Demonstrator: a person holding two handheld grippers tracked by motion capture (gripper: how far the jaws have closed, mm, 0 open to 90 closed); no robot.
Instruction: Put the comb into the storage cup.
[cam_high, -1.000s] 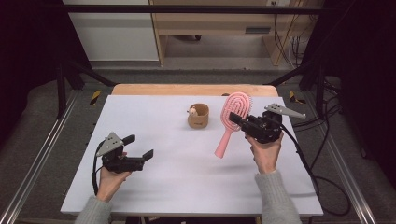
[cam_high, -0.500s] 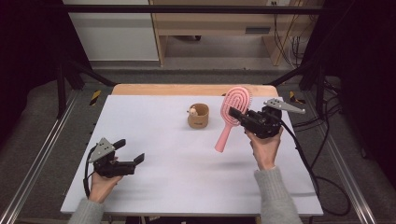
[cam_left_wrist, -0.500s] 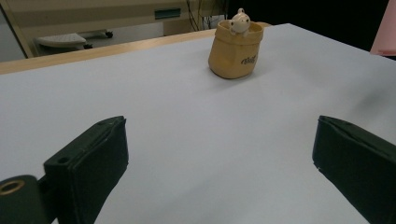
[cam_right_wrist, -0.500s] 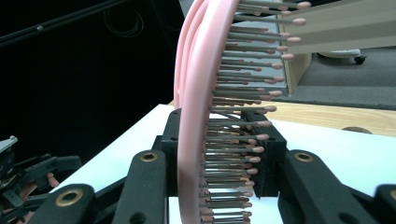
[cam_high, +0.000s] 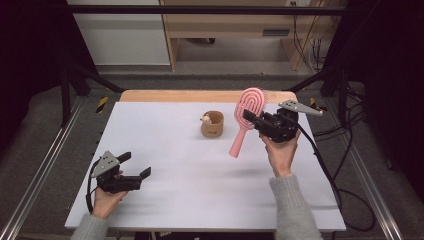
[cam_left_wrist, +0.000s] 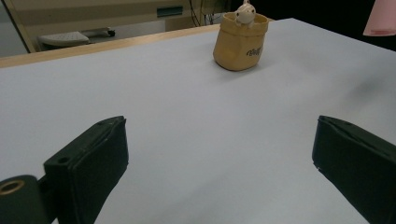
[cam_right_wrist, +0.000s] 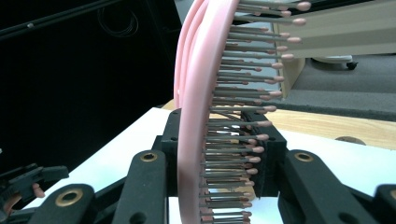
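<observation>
We see the right gripper (cam_high: 253, 120) held above the far right part of the white table (cam_high: 200, 200), its jaws clamped on a pink hairbrush (cam_high: 246, 118). The grip sits low on the brush's oval head, and the handle slants down and toward the table's middle without touching the surface; a faint shadow lies on the tabletop below it. In the right gripper view the pink hairbrush (cam_right_wrist: 201, 116) stands upright between the two black jaws, its pink frame against one pad and its rows of ball-tipped bristles pressed toward the other, so the jaws are closed on the brush head from both sides. The person's right hand (cam_high: 281, 152) wraps the gripper body from below, and the grey three-cornered plate sticks out on the far side.

The left gripper (cam_high: 137, 165) rests low at the near left of the table, held by the left hand (cam_high: 106, 197), well apart from the brush. In the left gripper view the left gripper (cam_left_wrist: 219, 154) has its jaws spread wide with only bare white tabletop between them; it holds nothing.

Near the middle of the table's far half stands a small tan pouch-shaped cup (cam_high: 212, 124) with a little pale figure peeking over its rim; it sits just beside the hanging brush handle, not touching it. In the left gripper view the tan pouch-shaped cup (cam_left_wrist: 239, 42) shows dark lettering on its front.
</observation>
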